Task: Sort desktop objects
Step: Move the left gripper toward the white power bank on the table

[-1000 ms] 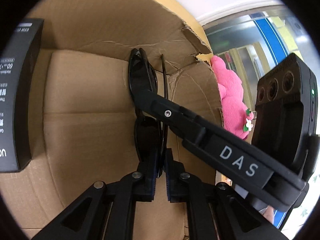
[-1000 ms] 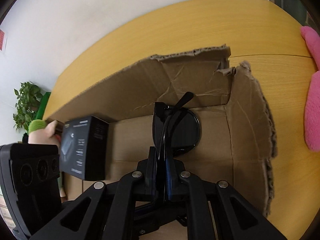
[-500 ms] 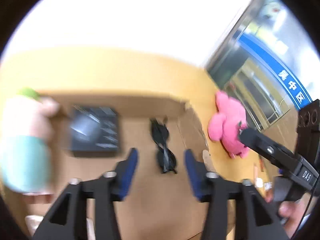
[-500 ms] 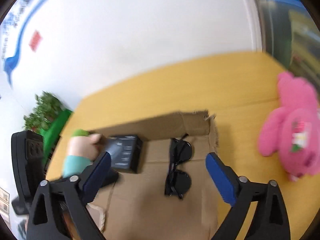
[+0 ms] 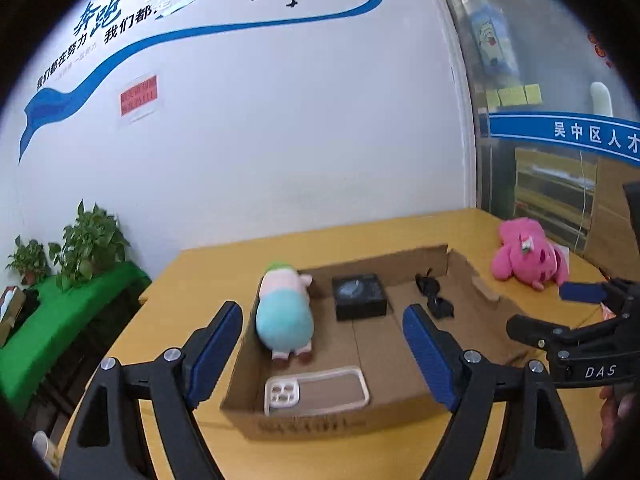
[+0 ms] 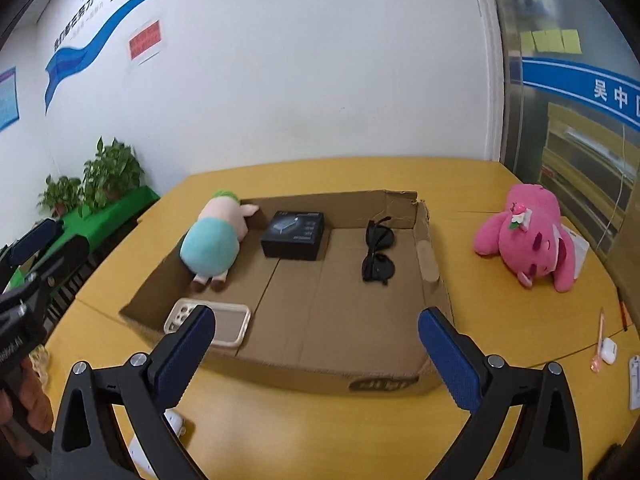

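The pink plush toy [image 6: 528, 236] lies on the surface right of the box [image 6: 384, 380], nearer the right tool [image 6: 316, 356], wide open and empty; the left tool [image 5: 324, 352] is opening, empty.

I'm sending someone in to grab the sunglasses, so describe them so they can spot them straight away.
Find the open cardboard box on the yellow table. The sunglasses lie folded near its right wall, the only thin, dark-lensed item there.

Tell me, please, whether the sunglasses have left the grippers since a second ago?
Yes. Both grippers were clamped on the sunglasses; now they lie free on the cardboard box floor near its right wall, both grippers open and withdrawn.
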